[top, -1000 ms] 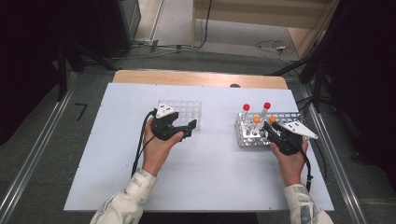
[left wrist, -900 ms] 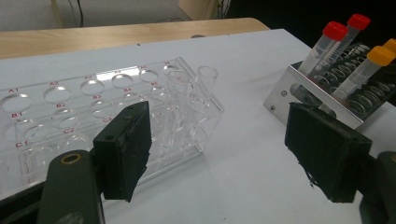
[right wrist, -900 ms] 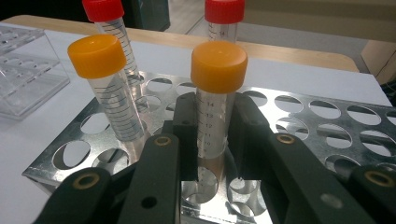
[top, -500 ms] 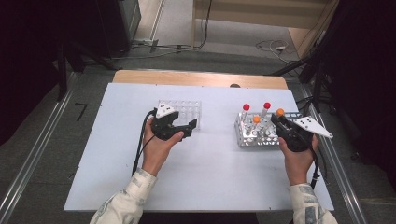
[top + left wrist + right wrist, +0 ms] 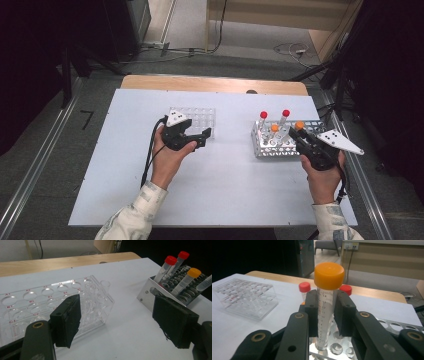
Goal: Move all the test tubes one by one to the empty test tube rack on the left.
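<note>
above the metal rack (image 5: 280,149), right gripper (image 5: 301,136) jaws clamped on orange-capped tube (image 5: 327,302), left gripper (image 5: 197,138) level, jaws apart

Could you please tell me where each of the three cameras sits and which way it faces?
High view: above the person's side, looking forward and down on the white table; both forearms and claws show.
Left gripper view: on the left claw, open, facing the clear plastic tube rack.
Right gripper view: on the right claw, shut on an orange-capped clear tube above the perforated metal rack.
Shared: both racks appear in all three.
</note>
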Demonstrator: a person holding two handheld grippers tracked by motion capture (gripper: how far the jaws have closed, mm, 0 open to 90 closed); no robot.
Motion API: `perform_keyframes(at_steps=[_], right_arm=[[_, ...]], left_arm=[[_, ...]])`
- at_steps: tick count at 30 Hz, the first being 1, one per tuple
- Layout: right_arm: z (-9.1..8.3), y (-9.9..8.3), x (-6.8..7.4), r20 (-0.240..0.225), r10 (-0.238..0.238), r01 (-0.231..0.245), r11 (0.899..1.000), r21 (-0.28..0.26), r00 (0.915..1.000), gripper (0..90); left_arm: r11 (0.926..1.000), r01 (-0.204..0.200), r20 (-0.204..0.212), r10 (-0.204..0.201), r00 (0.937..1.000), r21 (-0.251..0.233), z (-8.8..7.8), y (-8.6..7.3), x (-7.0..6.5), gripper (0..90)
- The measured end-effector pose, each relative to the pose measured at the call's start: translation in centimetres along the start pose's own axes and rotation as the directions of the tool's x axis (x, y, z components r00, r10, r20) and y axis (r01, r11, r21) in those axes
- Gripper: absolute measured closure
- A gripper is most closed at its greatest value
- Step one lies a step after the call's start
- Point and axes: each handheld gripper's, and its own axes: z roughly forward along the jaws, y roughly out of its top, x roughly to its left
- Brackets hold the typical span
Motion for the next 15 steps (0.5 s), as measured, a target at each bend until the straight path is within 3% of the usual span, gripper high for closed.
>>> perform_keyframes(at_steps=[7,15], right_arm=[[-0.7,0.5,2.0,-0.079,-0.021,0.019,1.0,-0.022,0.9967,71.6],[0.7,0.3,4.9,-0.159,-0.053,0.053,0.999,-0.003,0.9859,71.5]], left_arm=[[0.9999,0.007,0.011,-0.007,0.9999,-0.015,-0.1,0.2,-0.2,23.1],[0.9998,-0.002,0.022,0.003,0.9998,-0.017,-0.2,0.5,-0.5,23.1]])
